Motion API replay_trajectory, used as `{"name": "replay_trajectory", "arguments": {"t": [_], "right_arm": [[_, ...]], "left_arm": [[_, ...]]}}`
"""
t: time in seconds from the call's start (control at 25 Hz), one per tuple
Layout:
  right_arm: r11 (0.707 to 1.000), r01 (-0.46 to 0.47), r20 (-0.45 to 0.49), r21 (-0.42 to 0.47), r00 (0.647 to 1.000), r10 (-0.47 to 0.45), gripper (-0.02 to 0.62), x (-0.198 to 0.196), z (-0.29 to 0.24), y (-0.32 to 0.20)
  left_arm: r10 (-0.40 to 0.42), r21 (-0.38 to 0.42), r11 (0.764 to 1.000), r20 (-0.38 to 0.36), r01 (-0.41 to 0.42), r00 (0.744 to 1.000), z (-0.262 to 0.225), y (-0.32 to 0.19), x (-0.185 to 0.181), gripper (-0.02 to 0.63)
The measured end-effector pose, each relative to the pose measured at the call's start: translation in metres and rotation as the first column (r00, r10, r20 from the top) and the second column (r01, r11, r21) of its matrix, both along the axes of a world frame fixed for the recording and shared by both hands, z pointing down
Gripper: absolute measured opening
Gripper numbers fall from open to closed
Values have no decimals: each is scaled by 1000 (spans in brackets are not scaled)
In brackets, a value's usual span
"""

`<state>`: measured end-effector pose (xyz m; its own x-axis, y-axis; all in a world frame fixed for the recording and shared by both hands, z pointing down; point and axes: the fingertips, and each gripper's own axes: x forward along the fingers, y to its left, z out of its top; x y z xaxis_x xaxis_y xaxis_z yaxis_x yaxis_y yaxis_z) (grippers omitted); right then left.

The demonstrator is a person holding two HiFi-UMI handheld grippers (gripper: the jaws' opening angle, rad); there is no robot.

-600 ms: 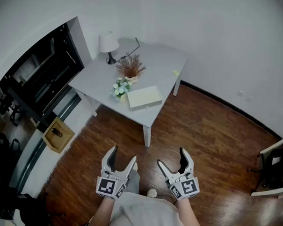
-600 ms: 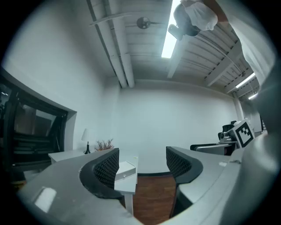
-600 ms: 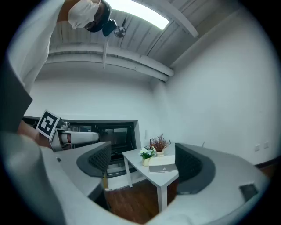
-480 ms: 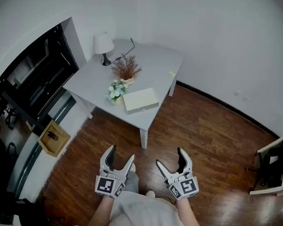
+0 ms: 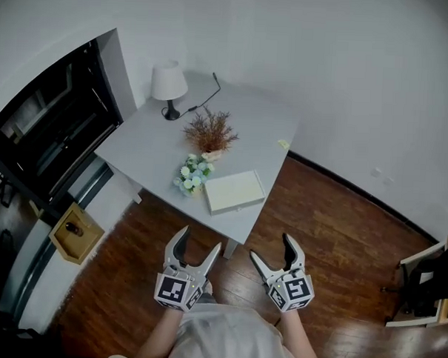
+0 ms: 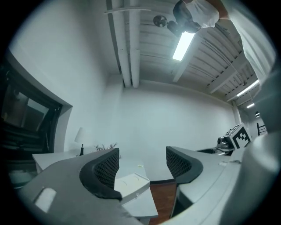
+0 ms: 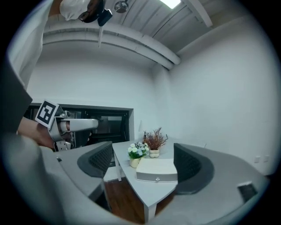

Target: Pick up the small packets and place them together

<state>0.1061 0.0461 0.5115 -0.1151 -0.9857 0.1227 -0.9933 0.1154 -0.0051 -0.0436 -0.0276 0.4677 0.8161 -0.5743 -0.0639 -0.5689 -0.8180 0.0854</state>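
Head view shows the bench (image 5: pixel 148 138) lower and nearer in the frame than half a second ago, so we judge we are closing on it. Across its top, left to right, stand a lamp (image 5: pixel 169 83), dried sprigs (image 5: pixel 210 132), a small flower pot (image 5: pixel 192 175) and a white box (image 5: pixel 234 191). At its far right edge lies a small yellowish packet (image 5: pixel 283 144), too small to read clearly. At the bottom of the frame our left tongs (image 5: pixel 200 240) and right tongs (image 5: pixel 271 248) are both spread and empty, well apart from the bench. Nothing is picked up yet; we see only that one packet.
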Motion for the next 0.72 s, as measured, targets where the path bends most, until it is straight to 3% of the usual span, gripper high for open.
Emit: {"name": "replay_trajectory", "arguments": {"t": [0.04, 0.08, 0.12, 0.44, 0.72], "right_arm": [[1000, 14, -2, -19, 1000, -15, 377, -3, 6, -13], [999, 28, -3, -41, 1000, -29, 262, -6, 14, -26], [997, 34, -6, -68, 999, -34, 249, -8, 23, -40], [949, 13, -40, -315, 999, -27, 249, 14, 125, -123], [854, 49, 21, -518, 999, -45, 249, 43, 218, -169]], "left_arm": [[6, 0, 1000, 2, -6, 1000, 1, -8, -1, 319], [12, 1, 1000, 4, -12, 1000, 1, -17, -3, 319], [18, 3, 1000, 6, -18, 1000, 1, -27, -3, 319], [26, -22, 999, 59, -25, 998, 21, -81, 4, 319], [-62, -49, 997, 62, 65, 996, 20, -100, 17, 319]]}}
